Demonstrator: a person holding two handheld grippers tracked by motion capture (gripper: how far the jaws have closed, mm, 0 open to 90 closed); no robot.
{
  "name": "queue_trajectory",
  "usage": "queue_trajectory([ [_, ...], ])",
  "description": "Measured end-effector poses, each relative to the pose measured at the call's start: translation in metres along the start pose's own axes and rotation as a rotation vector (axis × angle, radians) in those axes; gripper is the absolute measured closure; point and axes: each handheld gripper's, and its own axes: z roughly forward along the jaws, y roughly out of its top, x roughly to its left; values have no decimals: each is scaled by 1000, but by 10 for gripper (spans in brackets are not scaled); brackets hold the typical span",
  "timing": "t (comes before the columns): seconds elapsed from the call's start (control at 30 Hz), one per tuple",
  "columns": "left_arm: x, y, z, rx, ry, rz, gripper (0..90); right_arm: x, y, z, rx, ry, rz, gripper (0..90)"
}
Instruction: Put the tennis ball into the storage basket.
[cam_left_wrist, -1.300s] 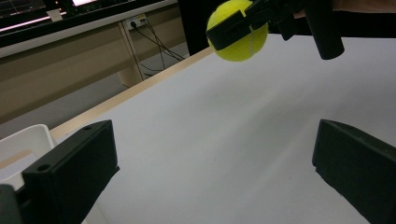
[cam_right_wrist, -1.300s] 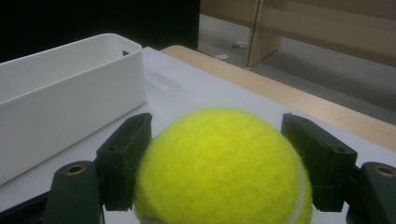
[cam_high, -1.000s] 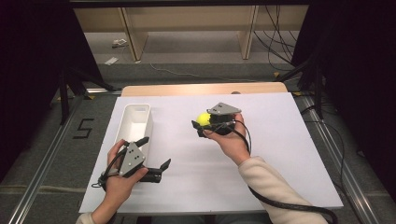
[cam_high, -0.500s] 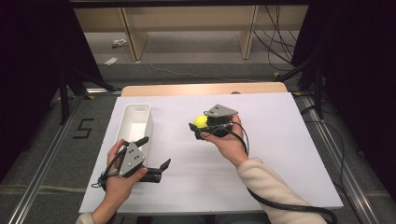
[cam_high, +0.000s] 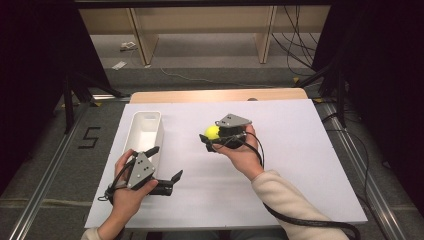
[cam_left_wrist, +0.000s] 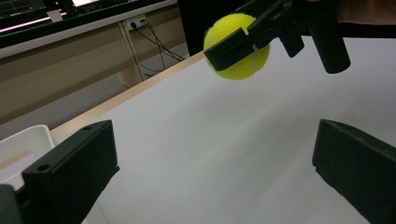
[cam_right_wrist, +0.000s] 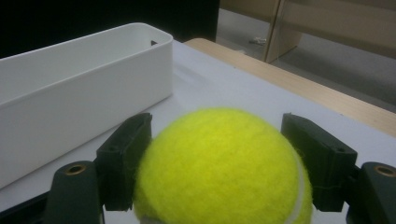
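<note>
My right gripper (cam_high: 210, 136) is shut on a yellow tennis ball (cam_high: 212, 131) and holds it above the middle of the white table top (cam_high: 300, 150). In the right gripper view the ball (cam_right_wrist: 219, 163) sits between the two black jaws. A long white bin (cam_high: 134, 132) stands to the left of the ball, and its side wall (cam_right_wrist: 70, 93) lies just ahead of the jaws. My left gripper (cam_high: 165, 163) rests near the front left, by the bin's near end, open with nothing in it. Its own view looks across at the held ball (cam_left_wrist: 240, 65).
A strip of bare wooden table edge (cam_high: 215, 95) runs along the far side of the white top. Beyond it are wooden shelf legs (cam_high: 140, 40) and cables on the floor. Dark curtains hang at both sides.
My right gripper has drifted slightly left, toward the bin, with the ball in it. The left hand has kept still.
</note>
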Motion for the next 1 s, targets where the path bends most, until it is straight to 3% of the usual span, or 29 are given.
queue_trajectory([
  [1.0,1,0,0,-3,-3,4,0,17,10,8,-7,44,-8,275],
])
